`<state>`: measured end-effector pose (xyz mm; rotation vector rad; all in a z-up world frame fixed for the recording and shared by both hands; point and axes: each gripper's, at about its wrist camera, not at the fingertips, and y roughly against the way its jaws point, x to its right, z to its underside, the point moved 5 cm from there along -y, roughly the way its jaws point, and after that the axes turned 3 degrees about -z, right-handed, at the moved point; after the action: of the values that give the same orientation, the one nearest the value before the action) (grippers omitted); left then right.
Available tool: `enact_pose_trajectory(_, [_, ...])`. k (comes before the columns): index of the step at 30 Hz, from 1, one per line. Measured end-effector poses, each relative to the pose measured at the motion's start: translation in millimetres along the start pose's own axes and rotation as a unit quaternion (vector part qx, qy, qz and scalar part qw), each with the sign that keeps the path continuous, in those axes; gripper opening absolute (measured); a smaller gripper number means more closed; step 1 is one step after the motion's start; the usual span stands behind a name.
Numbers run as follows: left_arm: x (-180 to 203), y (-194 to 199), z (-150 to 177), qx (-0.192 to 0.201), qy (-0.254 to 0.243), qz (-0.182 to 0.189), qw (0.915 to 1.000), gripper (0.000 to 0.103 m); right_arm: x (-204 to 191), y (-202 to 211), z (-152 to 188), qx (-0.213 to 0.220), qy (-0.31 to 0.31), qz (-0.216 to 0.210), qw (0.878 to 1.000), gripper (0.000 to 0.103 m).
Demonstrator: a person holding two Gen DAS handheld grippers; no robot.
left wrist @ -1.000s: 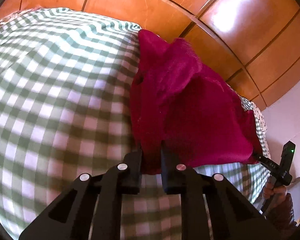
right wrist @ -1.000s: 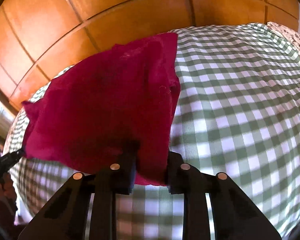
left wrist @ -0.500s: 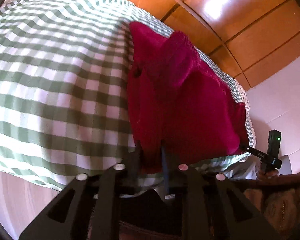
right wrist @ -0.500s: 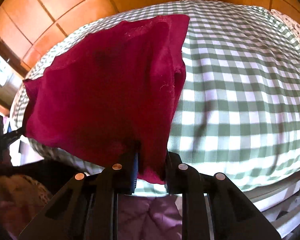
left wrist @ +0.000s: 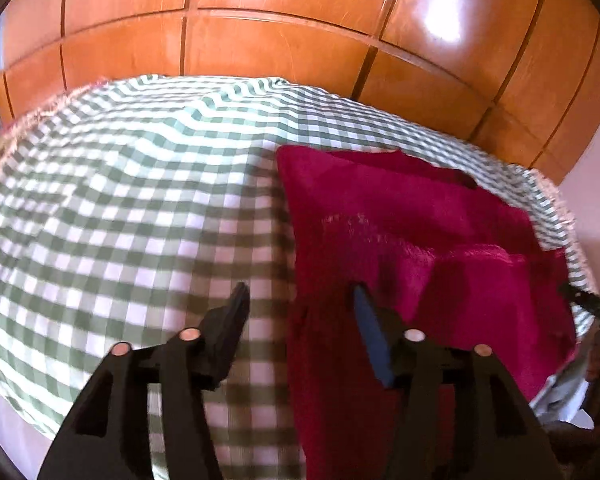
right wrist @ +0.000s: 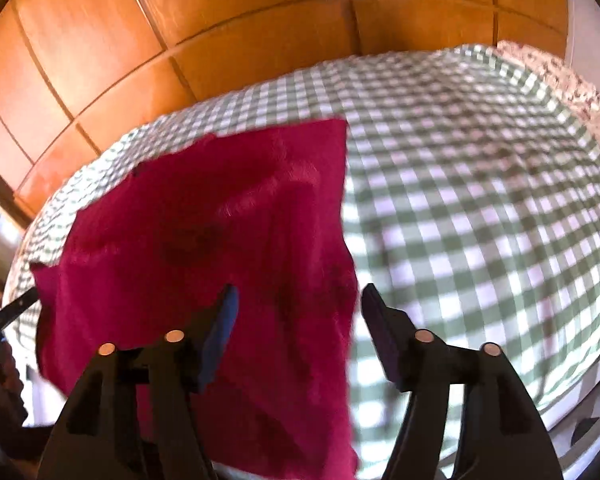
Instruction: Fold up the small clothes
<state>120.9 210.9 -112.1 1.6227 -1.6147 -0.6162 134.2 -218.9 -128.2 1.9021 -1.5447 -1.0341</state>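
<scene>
Crimson fleece sat loose between both sets of jaws, which had just been opening — neither pair was pinching anything by this point. The left gripper [left wrist: 298,296] had its fingers spread with the garment's left edge running up between them, the pads clear of the cloth. Same story on the right gripper [right wrist: 296,296]: fingers wide apart, the garment's right edge lying in the gap, nothing clamped.

The red garment [left wrist: 412,248] itself lay on the green-and-white checked bedcover [left wrist: 132,216], off toward the corner of the bed, with its near edge drooping over the side. It looked like it was doubled over — in the left wrist view a second layer showed across the middle, and a darker strip peeked out along the far edge, so the layers weren't lined up perfectly. Wooden wardrobe panels [left wrist: 284,48] filled the background beyond the bed.

As for progress, I'd guess one fold was down and both corners let go. What was probably left: bring it fully onto the bed, smooth it, and do another fold to get it compact. Couldn't see any other clothes waiting, so no idea how many remained.
</scene>
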Motion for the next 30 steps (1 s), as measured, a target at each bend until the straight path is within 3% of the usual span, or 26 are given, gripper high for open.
enact_pose_trajectory(5, [6.4,-8.8,-7.1,-0.005,0.0,-0.002,1.0,0.061,-27.1,-24.1,6.7,-0.005,0.061,0.038,0.997,0.091])
enact_pose_trajectory(9, [5.3,-11.2,-6.6,-0.005,-0.002,-0.015,0.9999,0.061,-21.7,-47.0,20.7,-0.026,0.042,0.048,0.998,0.098])
enact_pose_trajectory(17, [11.0,-14.3,-5.0,0.016,-0.018,-0.038,0.999,0.061,-23.4,-50.2,23.9,-0.01,0.031,0.048,0.998,0.1])
enact_pose_trajectory(30, [9.1,-9.2,-1.3,0.021,-0.012,-0.036,0.999,0.062,-28.2,-50.2,29.3,0.005,0.034,0.053,0.998,0.1])
